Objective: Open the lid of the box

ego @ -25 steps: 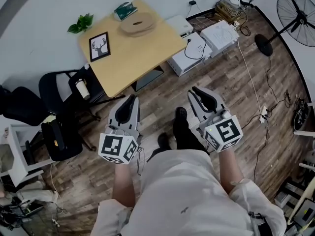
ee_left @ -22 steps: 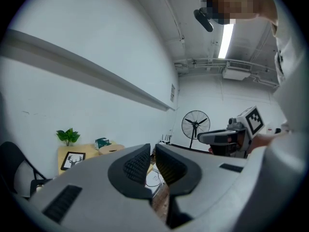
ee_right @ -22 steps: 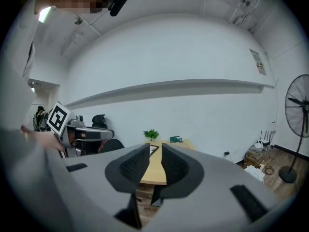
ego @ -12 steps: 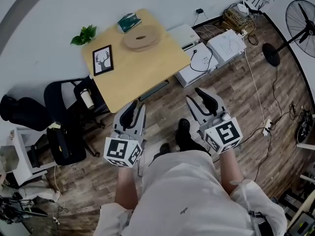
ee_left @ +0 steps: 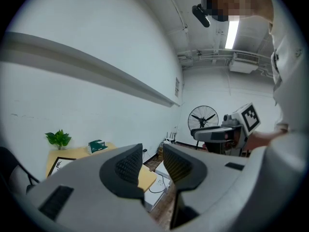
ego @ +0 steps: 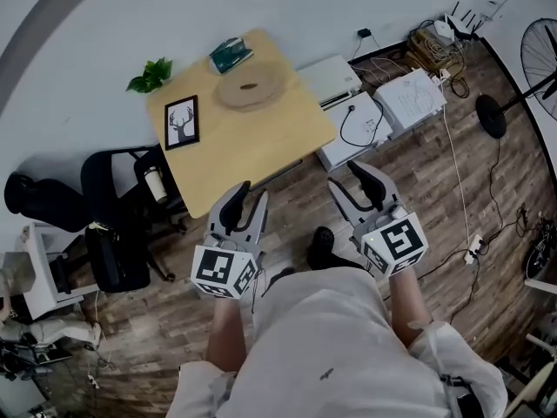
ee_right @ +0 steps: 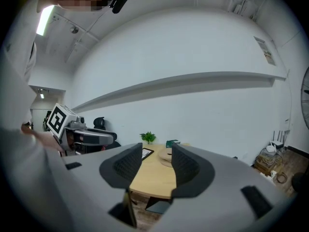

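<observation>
A round, flat wooden box (ego: pixel 250 88) with its lid on lies at the far side of a light wooden table (ego: pixel 252 142); in the right gripper view the round box (ee_right: pixel 166 154) shows just past the jaws. Both grippers hang in the air above the floor, short of the table's near edge. My left gripper (ego: pixel 248 200) points at the near left corner, its jaws opening with nothing between them (ee_left: pixel 152 161). My right gripper (ego: pixel 351 181) is off the table's near right side, jaws opening wider, also empty (ee_right: pixel 157 161).
On the table stand a framed deer picture (ego: pixel 181 122), a green packet (ego: pixel 230 55) and a small plant (ego: pixel 150 75). Black chairs (ego: pixel 122 225) crowd its left side; white boxes and cables (ego: pixel 374 111) lie on the floor to the right. A fan (ego: pixel 531 68) stands far right.
Both grippers' jaws have spread from nearly shut to apart. The person has stepped toward the table, which now sits lower and closer in the head view.
</observation>
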Demonstrator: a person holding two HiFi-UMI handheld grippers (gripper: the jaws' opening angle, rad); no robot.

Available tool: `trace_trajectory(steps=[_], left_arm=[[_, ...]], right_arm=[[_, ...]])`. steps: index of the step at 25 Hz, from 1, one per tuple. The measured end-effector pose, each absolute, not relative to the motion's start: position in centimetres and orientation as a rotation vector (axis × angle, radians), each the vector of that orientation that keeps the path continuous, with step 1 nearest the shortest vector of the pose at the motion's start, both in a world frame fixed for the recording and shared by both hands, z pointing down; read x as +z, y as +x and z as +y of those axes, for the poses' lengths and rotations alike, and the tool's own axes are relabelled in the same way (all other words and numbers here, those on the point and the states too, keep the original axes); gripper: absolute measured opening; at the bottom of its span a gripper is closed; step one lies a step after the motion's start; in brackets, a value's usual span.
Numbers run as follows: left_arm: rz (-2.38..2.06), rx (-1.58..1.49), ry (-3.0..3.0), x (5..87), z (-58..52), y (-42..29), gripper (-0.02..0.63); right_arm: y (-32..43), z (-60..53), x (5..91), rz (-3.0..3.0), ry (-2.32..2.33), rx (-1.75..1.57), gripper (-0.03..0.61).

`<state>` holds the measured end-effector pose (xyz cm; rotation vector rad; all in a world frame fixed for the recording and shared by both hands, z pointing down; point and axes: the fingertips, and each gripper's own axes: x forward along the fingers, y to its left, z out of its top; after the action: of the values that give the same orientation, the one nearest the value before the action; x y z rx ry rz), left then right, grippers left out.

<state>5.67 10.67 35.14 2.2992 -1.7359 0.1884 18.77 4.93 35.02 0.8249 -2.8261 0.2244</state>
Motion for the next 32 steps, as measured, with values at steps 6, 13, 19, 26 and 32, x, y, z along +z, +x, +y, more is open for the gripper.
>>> trace_trajectory(steps=[6,13,19,26,32], left_arm=[[-1.755,0.189,2.262,36.4,7.5,7.4,0.112],[-1.751,0.225,2.208,38.0,6.2,8.0,0.123],[-1.759,0.221,2.179,38.6,5.6,6.0,0.138],[-1.721,0.186,2.226,38.7,2.1,2.4,0.149],[-1.658,0.189,2.305,37.9,-1.7,-1.1,0.158]], right_arm=[[20.1,1.7,36.7,-2.827,0.755,0.219,0.178],[19.6,0.2,38.4,-2.825,0.682,0.293,0.181],[17.4,-0.8,38.8,-2.810,0.644,0.295,0.187],[14.3,-3.8,38.3,-2.784,0.712,0.273,0.190],[11.3,-6.5,37.3,-2.766,0.796,0.262,0.198]])
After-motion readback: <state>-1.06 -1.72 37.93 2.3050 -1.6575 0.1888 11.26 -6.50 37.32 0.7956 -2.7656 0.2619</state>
